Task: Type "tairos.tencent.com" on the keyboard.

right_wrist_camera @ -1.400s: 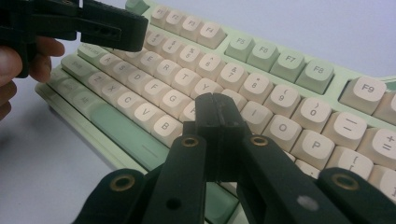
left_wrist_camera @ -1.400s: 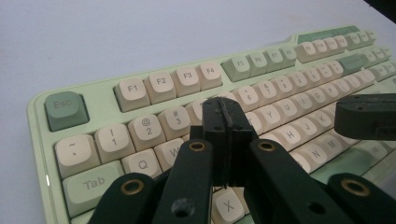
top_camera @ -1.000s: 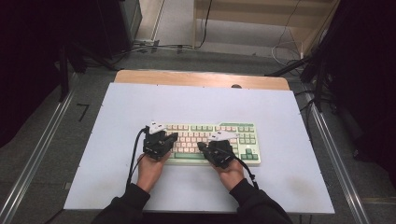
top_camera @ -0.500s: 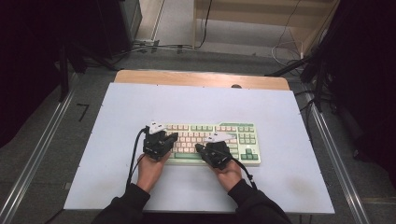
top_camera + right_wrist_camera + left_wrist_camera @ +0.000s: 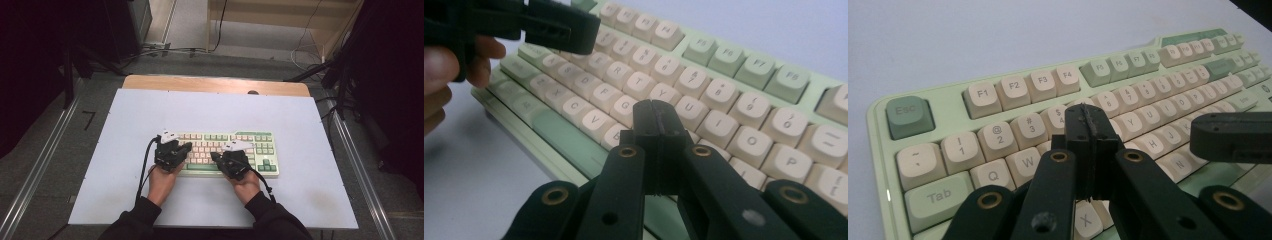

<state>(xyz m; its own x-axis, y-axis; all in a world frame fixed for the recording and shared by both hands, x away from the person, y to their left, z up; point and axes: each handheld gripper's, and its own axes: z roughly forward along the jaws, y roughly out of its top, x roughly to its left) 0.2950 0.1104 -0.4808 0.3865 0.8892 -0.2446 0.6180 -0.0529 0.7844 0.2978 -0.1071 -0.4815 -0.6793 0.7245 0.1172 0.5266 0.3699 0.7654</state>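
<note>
Barely anything has shifted since the earlier frames: both tongs hover over the keyboard (image 5: 227, 152) at the middle of the table (image 5: 125, 115). I keep my left tongs (image 5: 1089, 131) clenched empty above the E key, my right tongs (image 5: 658, 120) clenched empty near B. Typing looks underway; I judge more keys remain.

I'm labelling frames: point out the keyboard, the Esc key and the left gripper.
keyboard (image 5: 260, 145): high view, green keys at its right end.
Esc key (image 5: 908, 116): left gripper view, top of the green keycap.
left gripper (image 5: 1090, 131): left gripper view, seam between its shut tips.
</note>
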